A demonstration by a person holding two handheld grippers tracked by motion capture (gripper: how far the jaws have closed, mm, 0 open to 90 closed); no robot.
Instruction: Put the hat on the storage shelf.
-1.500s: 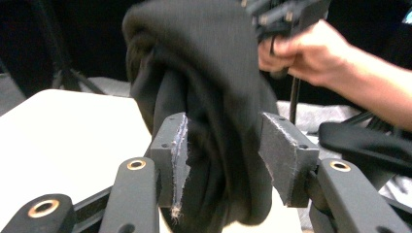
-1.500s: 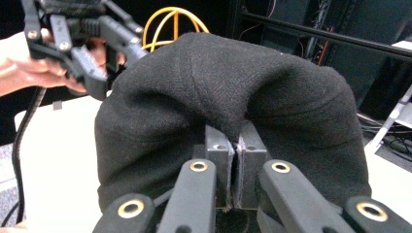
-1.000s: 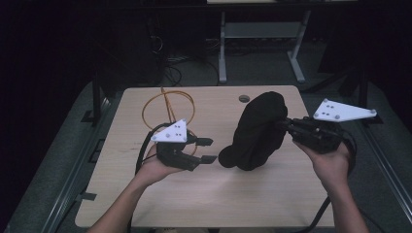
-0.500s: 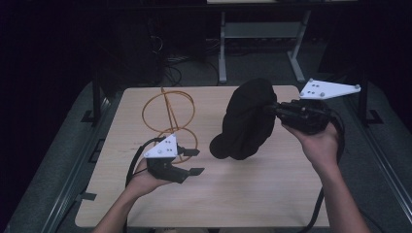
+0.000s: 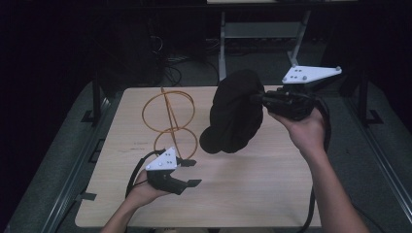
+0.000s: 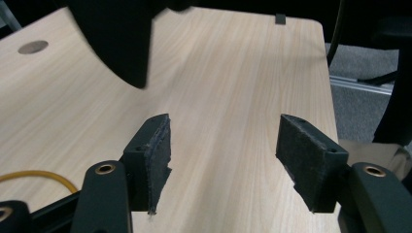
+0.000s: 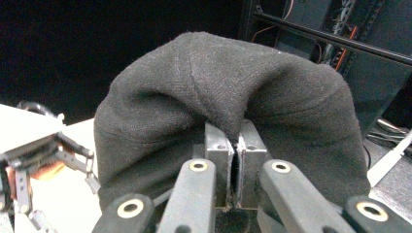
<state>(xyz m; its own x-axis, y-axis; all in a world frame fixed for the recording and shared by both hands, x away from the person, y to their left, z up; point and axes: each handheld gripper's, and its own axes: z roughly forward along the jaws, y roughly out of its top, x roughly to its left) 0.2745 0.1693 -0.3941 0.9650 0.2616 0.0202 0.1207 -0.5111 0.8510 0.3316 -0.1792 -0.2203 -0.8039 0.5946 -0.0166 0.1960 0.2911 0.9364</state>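
A black fabric hat (image 5: 235, 111) hangs in the air over the far right of the wooden table (image 5: 272, 189). My right gripper (image 5: 257, 98) is shut on a fold of it. In the right gripper view the pads pinch the hat (image 7: 218, 82) at my right gripper (image 7: 236, 145). An orange wire stand (image 5: 167, 116) made of rings stands on the table's left half. My left gripper (image 5: 192, 172) sits low near the front left. Its jaws have just been opening, and nothing lies between them at my left gripper (image 6: 223, 160), only bare table (image 6: 233, 73). The hat's edge (image 6: 116, 39) hangs ahead of it.
A round grommet (image 6: 33, 47) is set in the tabletop near the far edge. Behind the table stand a metal frame (image 5: 223, 43) and floor cables (image 5: 170, 53). Dark rails run along both sides of the table. A strand of orange wire (image 6: 34, 174) lies beside my left jaw.
My left gripper has let go of the hat, opened, and dropped toward the table's front left. My right gripper has carried the hat up and toward the far right.
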